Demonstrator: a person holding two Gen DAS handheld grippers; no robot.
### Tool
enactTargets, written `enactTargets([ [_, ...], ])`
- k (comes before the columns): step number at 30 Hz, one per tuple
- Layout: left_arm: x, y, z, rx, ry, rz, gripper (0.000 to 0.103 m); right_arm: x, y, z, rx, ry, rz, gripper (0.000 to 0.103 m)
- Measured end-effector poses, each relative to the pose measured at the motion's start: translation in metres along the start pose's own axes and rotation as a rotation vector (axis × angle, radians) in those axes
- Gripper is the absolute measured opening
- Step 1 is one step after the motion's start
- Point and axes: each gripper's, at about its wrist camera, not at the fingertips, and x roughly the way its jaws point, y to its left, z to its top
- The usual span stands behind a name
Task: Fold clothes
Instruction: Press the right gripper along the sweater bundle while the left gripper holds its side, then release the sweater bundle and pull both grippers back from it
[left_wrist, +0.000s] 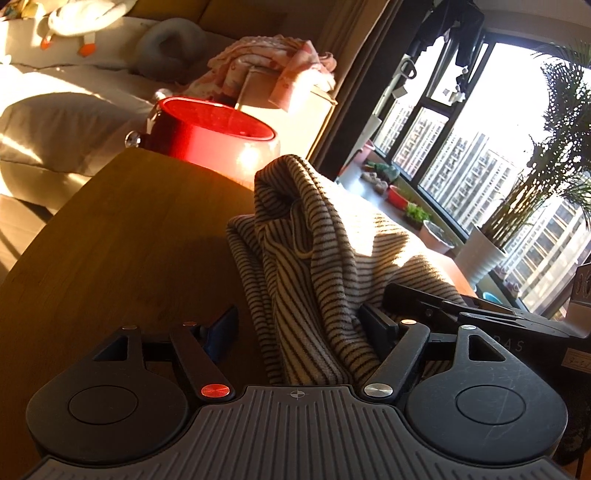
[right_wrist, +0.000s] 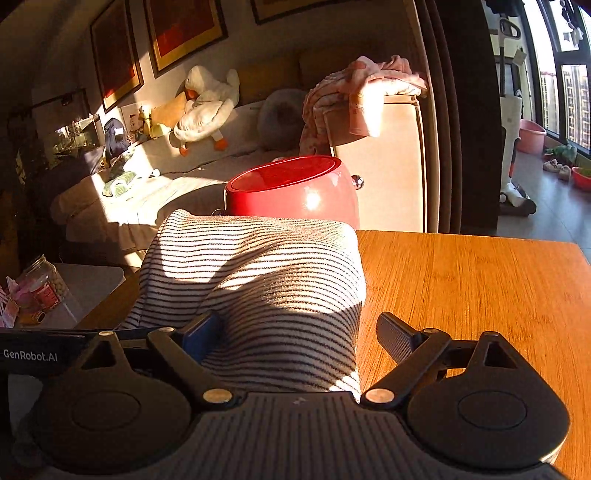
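Gathering a striped garment (left_wrist: 317, 266) on a wooden bench (left_wrist: 122, 236), both hand-held tools work the same cloth from opposite sides. In the left wrist view, the left gripper (left_wrist: 299, 332) has its jaws spread apart, with a bunched, rumpled column of the striped cloth rising between them and slumping forward over the bench; nothing is pinched, so the cloth probably lies loose there, ready for a fresh grasp. Ahead of the jaws and slightly left stands a red pot (left_wrist: 218, 136), well clear of the work. To the right of the jaws, the black body of the other tool lies just beside the cloth. In the right wrist view, the right gripper (right_wrist: 299, 339) likewise has its jaws apart, straddling a smoother, rounded fold of the garment that runs forward from between them; the cloth covers the left-hand finger's side, while bare bench lies by the right-hand finger. Judged from this, the fold is partly formed, and the next grip should take an edge rather than the bulk.
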Motion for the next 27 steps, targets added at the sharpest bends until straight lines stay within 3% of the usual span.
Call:
enactTargets([
  [8, 0.001, -0.001, 0.0, 0.008, -0.005, 0.016, 0.08, -0.004, 0.001, -0.003, -0.001, -0.006, -0.047, 0.101],
  [17, -0.001, -0.002, 0.0, 0.018, -0.007, 0.019, 0.08, -0.029, 0.013, -0.018, -0.044, -0.076, -0.115, 0.103],
  [24, -0.025, -0.009, -0.009, 0.053, -0.033, -0.006, 0.076, -0.07, 0.001, -0.038, 0.062, -0.183, -0.175, 0.103],
  [27, -0.046, -0.022, -0.029, 0.073, -0.017, -0.013, 0.082, -0.091, -0.003, -0.051, 0.108, -0.194, -0.194, 0.103],
])
